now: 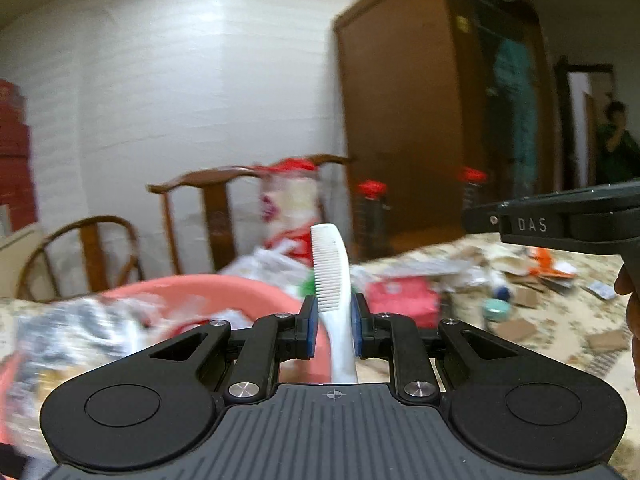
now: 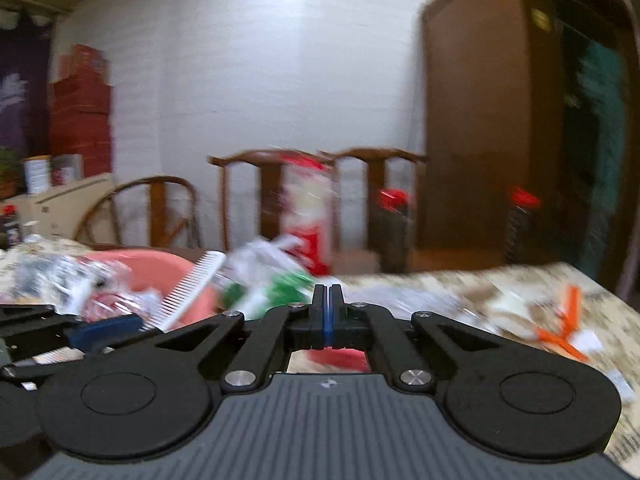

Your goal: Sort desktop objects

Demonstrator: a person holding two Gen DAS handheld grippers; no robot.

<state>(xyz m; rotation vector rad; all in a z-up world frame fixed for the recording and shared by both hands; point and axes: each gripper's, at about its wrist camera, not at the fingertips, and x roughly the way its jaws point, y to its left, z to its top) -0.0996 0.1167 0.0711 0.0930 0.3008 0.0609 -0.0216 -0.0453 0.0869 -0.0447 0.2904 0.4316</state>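
Note:
My left gripper (image 1: 335,326) is shut on the handle of a white comb (image 1: 331,272), which stands upright between the blue pads with its teeth to the left. The same comb (image 2: 191,290) shows at the lower left of the right wrist view, held by the left gripper's fingers (image 2: 108,328) in front of a pink basin (image 2: 160,270). My right gripper (image 2: 328,316) is shut with nothing between its pads. Its black body (image 1: 560,220) enters the left wrist view from the right edge. The pink basin (image 1: 224,290) lies just left of and behind the comb, holding crumpled wrappers.
The patterned table (image 2: 560,292) is littered with paper, cardboard pieces (image 1: 520,328), a red packet (image 1: 404,300), a small teal jar (image 1: 496,308) and an orange tool (image 2: 560,328). Wooden chairs (image 2: 320,184) and a brown cabinet (image 1: 420,100) stand behind. A person (image 1: 616,148) is in a far doorway.

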